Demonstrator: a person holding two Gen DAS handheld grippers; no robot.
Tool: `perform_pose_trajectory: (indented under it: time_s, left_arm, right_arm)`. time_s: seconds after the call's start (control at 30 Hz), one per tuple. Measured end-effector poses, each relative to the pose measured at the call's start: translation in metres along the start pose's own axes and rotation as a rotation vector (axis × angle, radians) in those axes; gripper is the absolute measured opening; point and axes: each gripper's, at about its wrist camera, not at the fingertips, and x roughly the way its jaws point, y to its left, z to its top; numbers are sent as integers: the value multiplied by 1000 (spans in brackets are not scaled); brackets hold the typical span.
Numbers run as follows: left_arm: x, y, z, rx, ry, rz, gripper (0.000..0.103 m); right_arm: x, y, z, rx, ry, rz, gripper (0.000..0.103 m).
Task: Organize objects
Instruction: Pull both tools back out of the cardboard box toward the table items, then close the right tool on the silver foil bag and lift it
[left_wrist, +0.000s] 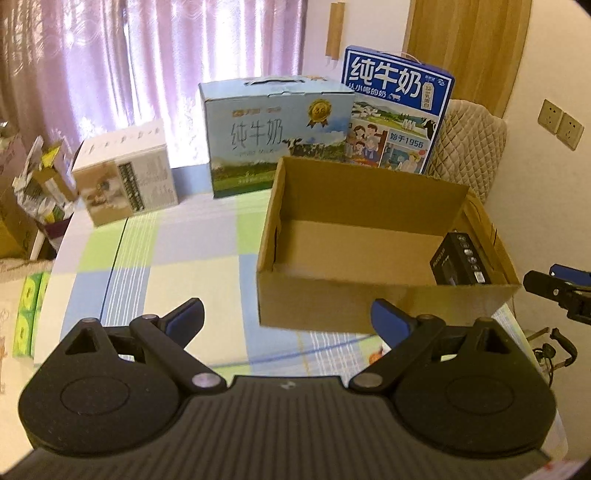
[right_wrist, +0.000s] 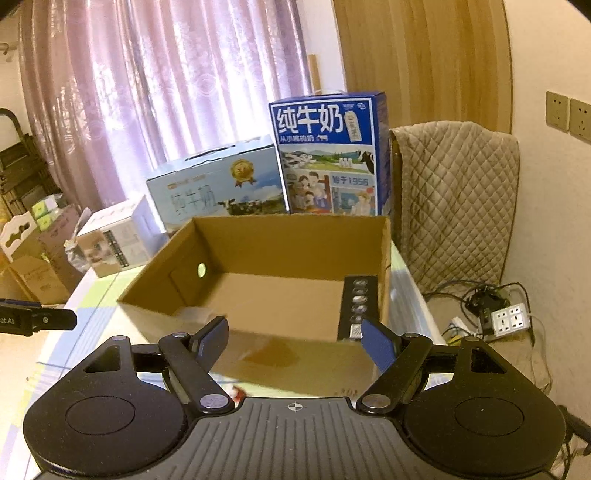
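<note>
Cardboard box (left_wrist: 354, 295), open-topped, is set on the checked tablecloth (left_wrist: 155, 266) at the middle right of the left wrist view. 1 black carton (left_wrist: 463, 260) is stood inside it against the right wall, at about 3 o'clock from the box's centre; a column of round pictures is printed down its face, and its white lettering cannot be read. A round hole is cut in the box's left wall, seen in the right wrist view.

Behind the box, at 12 o'clock, a dark blue milk case (left_wrist: 397, 110) is stood upright; "纯牛奶" is printed large in white, and "1956" is legible lower down. At 11 o'clock a pale blue milk case (left_wrist: 277, 136) is marked "纯牛奶" in grey script under a gold medal badge. Further round, at 10 o'clock, a white case (left_wrist: 125, 173) is placed; its print is too blurred to read.

The left gripper (left_wrist: 288, 314) is held with its jaws wide apart and nothing between them. The right gripper (right_wrist: 295, 338) is likewise spread, with nothing clasped; its blue pads (right_wrist: 376, 349) are seen in front of the box's near wall.
</note>
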Motion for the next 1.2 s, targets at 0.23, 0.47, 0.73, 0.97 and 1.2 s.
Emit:
perform_pose_trajectory:
  time_s: [0.23, 0.47, 0.73, 0.97, 1.2]
  left_arm:
    - [-19, 18, -34, -17, 33, 9, 95]
    - [-31, 36, -70, -37, 86, 17, 95]
    - [-41, 50, -104, -34, 140, 10, 95]
    - [-44, 59, -128, -24, 177, 8, 95]
    - [-41, 67, -149, -13, 221, 1, 95]
  right_arm:
    - [-20, 14, -23, 16, 16, -4, 76]
    - [-31, 30, -53, 22, 75, -12, 76]
    - [-34, 56, -89, 24, 157, 10, 76]
    - [-32, 83, -120, 3, 231, 37, 76]
    - [-24, 113, -146, -61, 275, 55, 76]
